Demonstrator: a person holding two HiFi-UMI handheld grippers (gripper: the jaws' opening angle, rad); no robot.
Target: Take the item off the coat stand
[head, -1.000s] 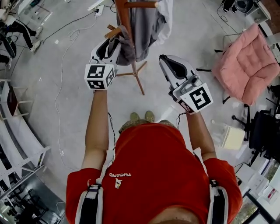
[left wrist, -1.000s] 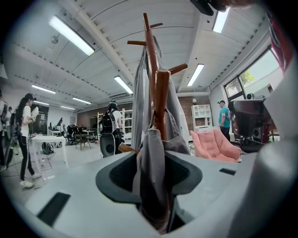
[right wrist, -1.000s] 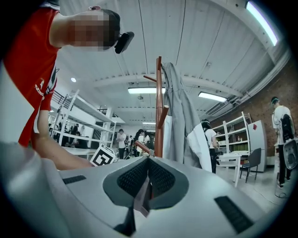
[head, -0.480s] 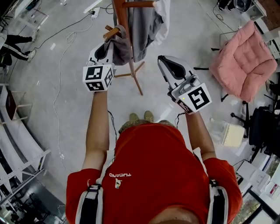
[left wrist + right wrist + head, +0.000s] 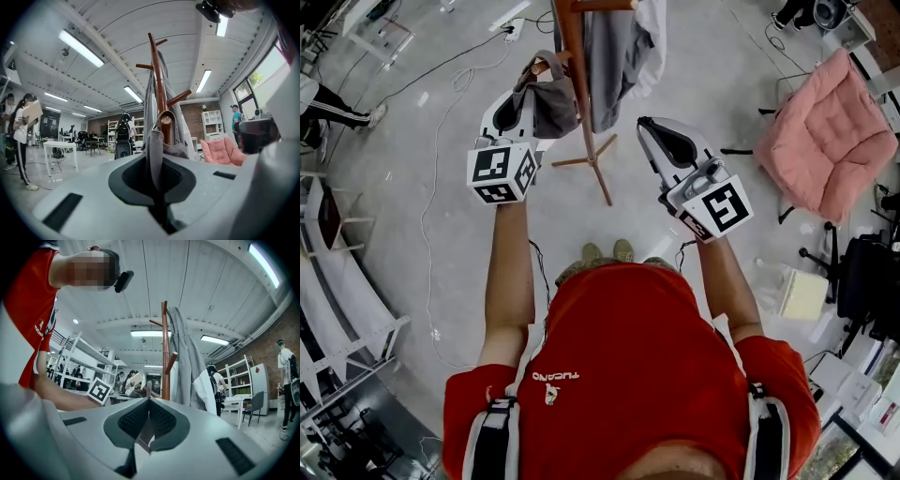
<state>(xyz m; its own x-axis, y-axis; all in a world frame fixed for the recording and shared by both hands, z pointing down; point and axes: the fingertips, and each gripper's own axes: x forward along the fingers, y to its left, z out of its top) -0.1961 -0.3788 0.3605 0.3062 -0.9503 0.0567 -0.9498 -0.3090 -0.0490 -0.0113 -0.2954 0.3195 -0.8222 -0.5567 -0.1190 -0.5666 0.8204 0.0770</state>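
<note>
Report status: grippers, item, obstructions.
Left gripper shut on grey cloth. Right gripper shut, empty, clear of stand. Cloth hooked over coat stand peg, not yet off.

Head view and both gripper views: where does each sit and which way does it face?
Head view: on the person's head, looking steeply down at the coat stand; shows red shirt, both forearms, left gripper, right gripper.
Left gripper view: on the left gripper, looking along its jaws, shut on grey cloth hung over a peg; only its own shell shows.
Right gripper view: on the right gripper, jaws together and empty, facing the stand; left forearm shows.
Shared: all see the coat stand.
</note>
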